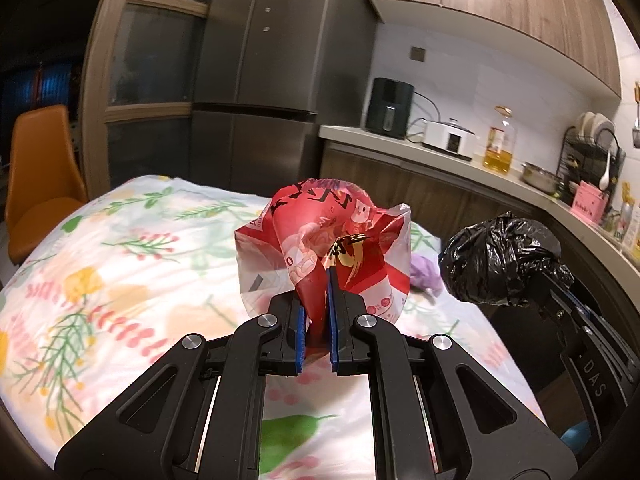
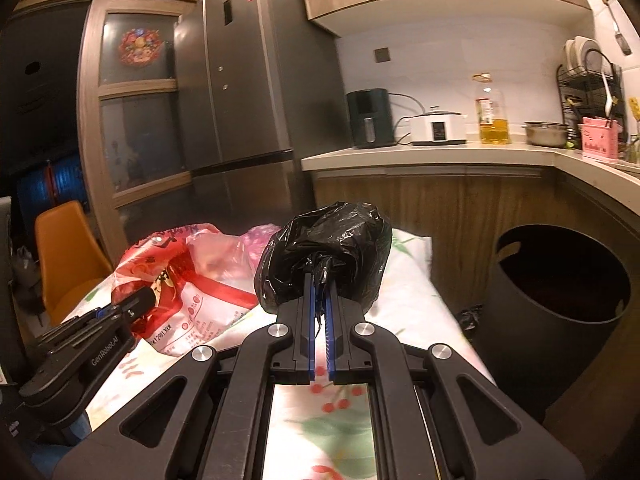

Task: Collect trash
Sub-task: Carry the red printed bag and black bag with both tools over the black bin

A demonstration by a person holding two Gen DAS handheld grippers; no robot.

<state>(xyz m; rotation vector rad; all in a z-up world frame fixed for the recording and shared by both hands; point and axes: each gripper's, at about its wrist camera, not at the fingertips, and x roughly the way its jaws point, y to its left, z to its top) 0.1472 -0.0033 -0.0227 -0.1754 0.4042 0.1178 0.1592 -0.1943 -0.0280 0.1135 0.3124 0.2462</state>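
My left gripper [image 1: 319,276] is shut on a crumpled red and white plastic bag [image 1: 320,236] and holds it above the floral tablecloth [image 1: 120,280]. The bag also shows in the right wrist view [image 2: 192,280], with the left gripper [image 2: 140,300] on it. My right gripper [image 2: 320,280] is shut on a crumpled black plastic bag [image 2: 324,252], held over the table's right side. The black bag shows in the left wrist view [image 1: 500,260] too. A black round bin [image 2: 560,300] stands open on the floor to the right of the table.
A purple piece [image 1: 426,274] lies on the cloth behind the red bag. An orange chair [image 1: 40,184] stands at the far left. The fridge [image 2: 248,92] and a counter [image 2: 440,156] with appliances and an oil bottle [image 2: 494,116] are beyond.
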